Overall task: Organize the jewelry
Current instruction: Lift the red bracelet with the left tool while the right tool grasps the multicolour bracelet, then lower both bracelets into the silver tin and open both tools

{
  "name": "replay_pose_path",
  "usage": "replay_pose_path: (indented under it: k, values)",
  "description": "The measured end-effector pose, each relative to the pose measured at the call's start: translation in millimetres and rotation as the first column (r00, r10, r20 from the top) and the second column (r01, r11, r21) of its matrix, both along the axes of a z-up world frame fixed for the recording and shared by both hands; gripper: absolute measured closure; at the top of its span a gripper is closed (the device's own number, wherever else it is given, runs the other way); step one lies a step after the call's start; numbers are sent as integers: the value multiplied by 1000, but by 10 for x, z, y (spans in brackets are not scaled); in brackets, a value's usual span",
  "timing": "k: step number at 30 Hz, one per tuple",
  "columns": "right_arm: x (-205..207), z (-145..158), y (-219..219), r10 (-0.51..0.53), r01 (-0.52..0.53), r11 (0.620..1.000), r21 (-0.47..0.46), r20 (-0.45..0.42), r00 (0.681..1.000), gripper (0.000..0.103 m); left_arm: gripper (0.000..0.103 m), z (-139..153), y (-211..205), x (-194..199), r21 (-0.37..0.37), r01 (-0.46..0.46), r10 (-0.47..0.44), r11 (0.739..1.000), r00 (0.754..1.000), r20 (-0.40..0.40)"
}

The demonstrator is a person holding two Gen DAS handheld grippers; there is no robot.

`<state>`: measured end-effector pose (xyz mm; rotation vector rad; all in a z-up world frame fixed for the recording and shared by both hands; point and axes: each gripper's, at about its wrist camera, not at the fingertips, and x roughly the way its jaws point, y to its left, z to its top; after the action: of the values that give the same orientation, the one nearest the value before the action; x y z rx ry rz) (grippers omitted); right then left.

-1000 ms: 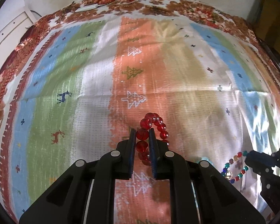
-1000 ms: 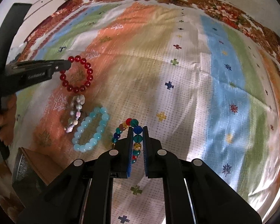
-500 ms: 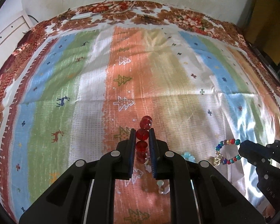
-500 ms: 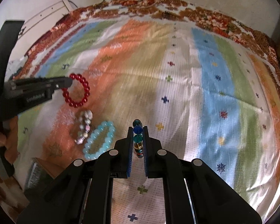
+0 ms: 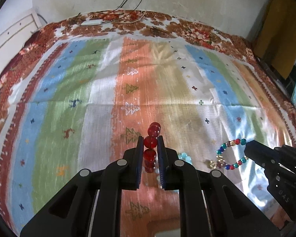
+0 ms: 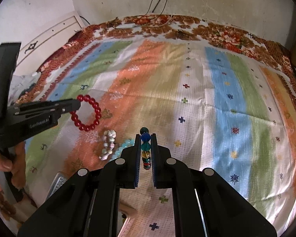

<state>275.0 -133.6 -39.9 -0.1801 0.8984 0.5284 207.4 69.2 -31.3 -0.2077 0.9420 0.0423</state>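
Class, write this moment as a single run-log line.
left gripper: shut on red bracelet | right gripper: shut on multicolour bracelet | both lifted above striped cloth

"GenRobot.AI" on the left gripper (image 6: 77, 105) body (white lettering)

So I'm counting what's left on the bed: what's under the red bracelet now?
Only striped bedspread; the red bracelet hangs from the left gripper. A pale bead bracelet and a turquoise one lie nearer, the latter partly covered.
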Motion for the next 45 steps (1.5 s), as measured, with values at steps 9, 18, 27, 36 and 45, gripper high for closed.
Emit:
replay_pose_path:
  k: [9,18,27,36,45]
  values:
    - [-193,113,1,26,-27,999,22,29,999,93,90,182,-94,-346,-3,1,-1,1000,999,51]
    - [-418,269,-2,53,-58,997,59,83,995,93,90,221,-117,-506,12,3,-4,1000,997,72]
    - [-647,335,9,86,-94,993,66,111,990,93,90,298,-205,-757,47,21,-27,999,993,112]
    - [-879,302,-37,105,-113,991,70,111,988,93,90,332,-273,-986,60,38,-46,997,989,144]
    - [-1082,219,-91,124,-131,988,83,81,989,93,90,266,-395,-1223,73,69,-79,995,987,139]
